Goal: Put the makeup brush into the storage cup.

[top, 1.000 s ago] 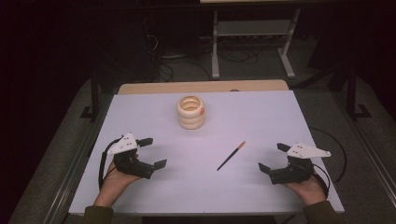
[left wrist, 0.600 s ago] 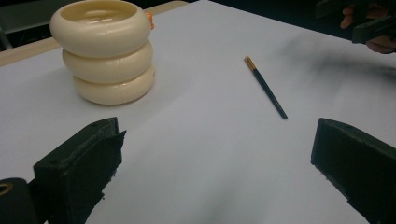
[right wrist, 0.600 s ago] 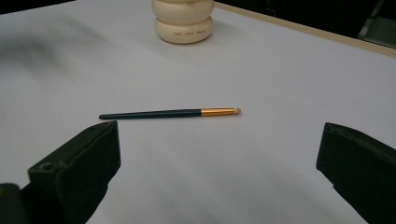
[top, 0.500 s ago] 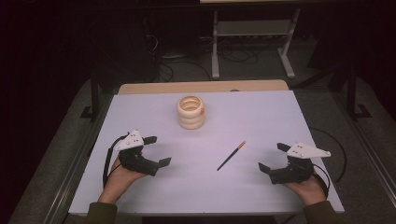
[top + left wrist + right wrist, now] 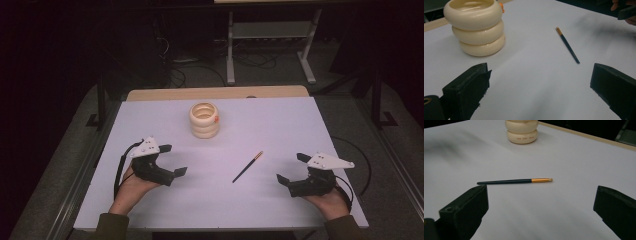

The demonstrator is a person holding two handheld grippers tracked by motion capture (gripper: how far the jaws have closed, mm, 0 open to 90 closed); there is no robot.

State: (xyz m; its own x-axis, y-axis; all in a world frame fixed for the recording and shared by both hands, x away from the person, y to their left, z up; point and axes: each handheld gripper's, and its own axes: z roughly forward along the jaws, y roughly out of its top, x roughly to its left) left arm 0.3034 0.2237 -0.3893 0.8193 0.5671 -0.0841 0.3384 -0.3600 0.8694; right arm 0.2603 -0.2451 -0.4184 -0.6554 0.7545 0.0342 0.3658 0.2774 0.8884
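- The surface (image 5: pixel 280 125) is a big pale sheet with a strip of wood showing along its far edge, dark floor and cables beyond it, and a metal stand (image 5: pixel 270 40) standing behind.
- Biggest thing on it is a cream holder (image 5: pixel 204 120) shaped like three stacked rings, upright, sitting toward the far middle. The high view looks into its open top and catches a small orange bit on its right side; the right claw's view catches tiny printed lettering on the bottom ring instead, too small to read.
- Left claw (image 5: pixel 172 160) is at the near left, held in a hand (image 5: pixel 131 185), jaws spread wide with nothing in them. Its own view has the holder up left and the brush off to the right, plain surface between the jaws.
- Right claw (image 5: pixel 290 169) is at the near right, also gaping wide and empty, well apart from the other one.
- The brush (image 5: pixel 247 166) is thin, with a dark handle and a gold ferrule, and lies flat on the surface between the two claws, nearer the right one, with nothing touching it. In the right claw's view it lies crosswise just past the jaws, nothing in the way. The pale bristle tip shows there; the high view is too small to make it out.
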